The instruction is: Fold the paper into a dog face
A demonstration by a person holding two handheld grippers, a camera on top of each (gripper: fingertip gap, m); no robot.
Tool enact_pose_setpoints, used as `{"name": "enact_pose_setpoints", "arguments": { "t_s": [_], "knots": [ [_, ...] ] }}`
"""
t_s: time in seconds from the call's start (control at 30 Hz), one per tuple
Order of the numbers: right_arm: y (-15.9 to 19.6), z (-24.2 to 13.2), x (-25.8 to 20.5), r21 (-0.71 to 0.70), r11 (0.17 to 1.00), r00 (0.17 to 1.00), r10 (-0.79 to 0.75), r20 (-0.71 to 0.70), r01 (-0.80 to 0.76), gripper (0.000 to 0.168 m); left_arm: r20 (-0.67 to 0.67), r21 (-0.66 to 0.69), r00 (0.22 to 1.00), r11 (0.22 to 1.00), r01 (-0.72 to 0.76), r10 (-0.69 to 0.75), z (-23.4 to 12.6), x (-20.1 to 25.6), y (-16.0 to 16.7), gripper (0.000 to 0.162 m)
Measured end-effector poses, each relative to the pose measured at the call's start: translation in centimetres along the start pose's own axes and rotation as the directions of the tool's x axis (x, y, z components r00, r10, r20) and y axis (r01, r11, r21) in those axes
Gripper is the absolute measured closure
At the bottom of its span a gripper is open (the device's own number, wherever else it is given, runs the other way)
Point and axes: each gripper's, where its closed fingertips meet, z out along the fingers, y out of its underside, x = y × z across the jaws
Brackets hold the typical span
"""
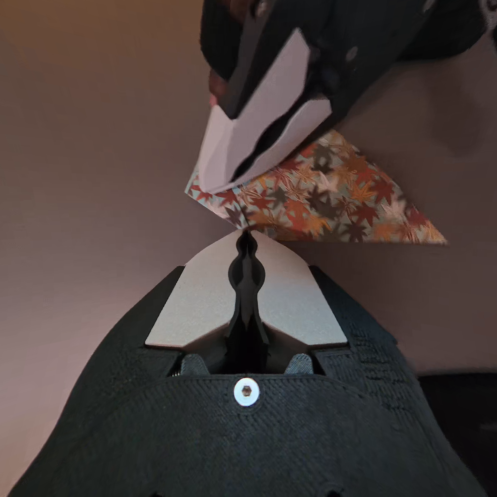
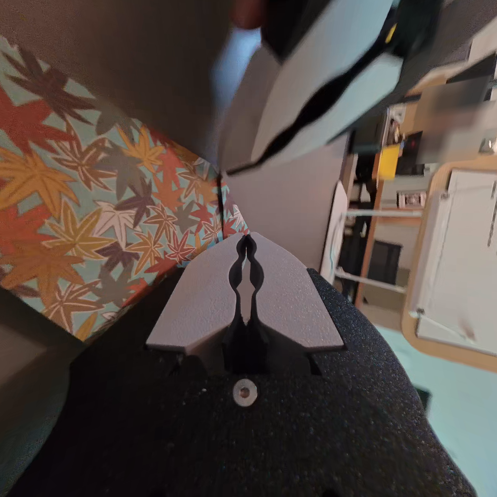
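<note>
Clear room: plain brown surface to the left of and beyond the left gripper (image 1: pixel 246 236), nothing standing on it. Obstacles: the paper (image 1: pixel 322 199), pinched at one corner by the left jaws and at the adjoining edge by the right gripper (image 1: pixel 215 188), spans the space to the right. Right wrist view: the shelves (image 2: pixel 376 215) and a white door (image 2: pixel 462 255) crowd the right side; the paper fills the left.

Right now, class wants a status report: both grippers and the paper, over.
Left gripper shut on leaf-print paper. Right gripper shut on it too. Paper part-folded, held aloft. Nothing in the way.
</note>
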Motion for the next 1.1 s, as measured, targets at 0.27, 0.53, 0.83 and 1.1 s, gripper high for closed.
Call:
{"name": "enact_pose_setpoints", "arguments": {
  "t_s": [0.27,0.53,0.83,1.1],
  "knots": [
    [4.0,-1.8,4.0,-0.074,0.950,0.949,0.292,-0.121,-0.302,0.164,0.185,0.287,0.977,0.957,0.050,-0.106,-5.2,-2.9,-1.5,0.162],
    [-4.9,-8.2,-2.4,0.244,0.923,0.933,0.227,0.280,-0.298,0.127,0.110,0.207,0.994,0.978,-0.026,0.003,-3.7,-0.8,-1.1,0.162],
    [-5.5,-5.6,-4.5,0.205,0.975,0.955,0.016,0.298,-0.080,0.166,0.001,0.214,0.987,0.964,-0.155,0.158,-2.8,2.3,-1.3,0.162],
    [-5.5,-8.5,-1.0,0.465,0.724,0.843,0.314,0.436,-0.510,0.168,0.124,0.344,0.889,0.821,-0.456,0.441,-3.8,4.6,-3.0,0.114]
  ]
}}
